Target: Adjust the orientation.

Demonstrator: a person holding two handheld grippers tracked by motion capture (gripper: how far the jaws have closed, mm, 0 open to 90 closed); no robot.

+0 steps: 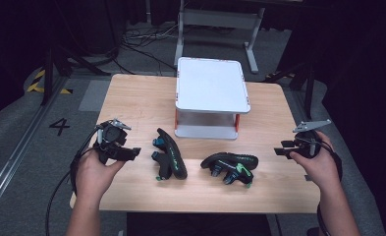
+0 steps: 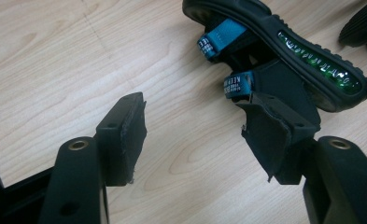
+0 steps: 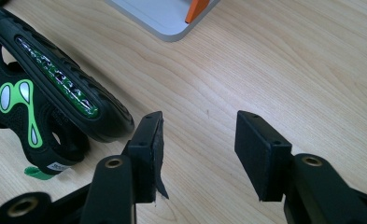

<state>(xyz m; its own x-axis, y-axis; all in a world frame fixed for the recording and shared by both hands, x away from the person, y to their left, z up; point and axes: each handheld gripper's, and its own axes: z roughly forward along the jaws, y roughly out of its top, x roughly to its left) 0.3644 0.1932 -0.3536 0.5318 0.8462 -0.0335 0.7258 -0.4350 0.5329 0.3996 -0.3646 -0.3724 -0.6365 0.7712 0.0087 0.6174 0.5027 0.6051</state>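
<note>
Lying tipped on their sides, two black sandals (image 1: 170,160) (image 1: 231,167) show green-lettered soles.

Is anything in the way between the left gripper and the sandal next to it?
No. The left gripper is open with only bare table between it and the left sandal. In the left gripper view, the sandal lies just beyond the jaws, nothing between.

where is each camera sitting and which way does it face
High view: above the person's side, facing forward and down on the wooden table; both hands and forearms show.
Left gripper view: on the left gripper, facing the left black sandal with blue straps.
Right gripper view: on the right gripper, facing the black sandal with green markings.
Shared: both sandals also lie in the high view.
</note>
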